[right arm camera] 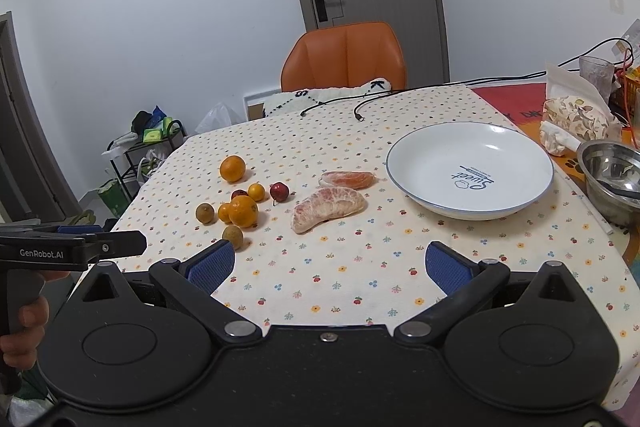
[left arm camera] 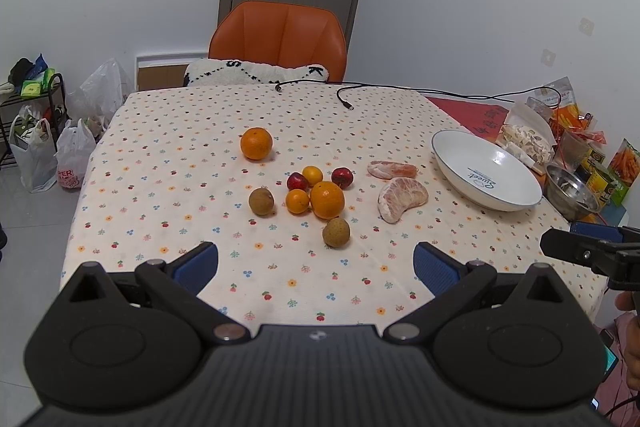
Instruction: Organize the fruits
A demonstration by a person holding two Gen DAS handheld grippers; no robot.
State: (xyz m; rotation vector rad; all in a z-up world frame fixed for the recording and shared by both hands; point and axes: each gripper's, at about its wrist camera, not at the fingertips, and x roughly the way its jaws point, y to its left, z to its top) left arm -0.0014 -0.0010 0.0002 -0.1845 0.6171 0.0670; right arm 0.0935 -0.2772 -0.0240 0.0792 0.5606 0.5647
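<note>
The left gripper has its fingers spread wide and empty above the bench; the right gripper likewise. Ahead of the left fingers lies a fruit cluster. Ahead of the right fingers lie two peeled citrus segments, and beyond to their right a white bowl.

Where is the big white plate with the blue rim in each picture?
Left wrist view: the white plate with the blue rim sits at the right, beside a steel bowl.
Right wrist view: the same plate lies right of centre.
Shared landmark: the orange chair behind the table.
</note>
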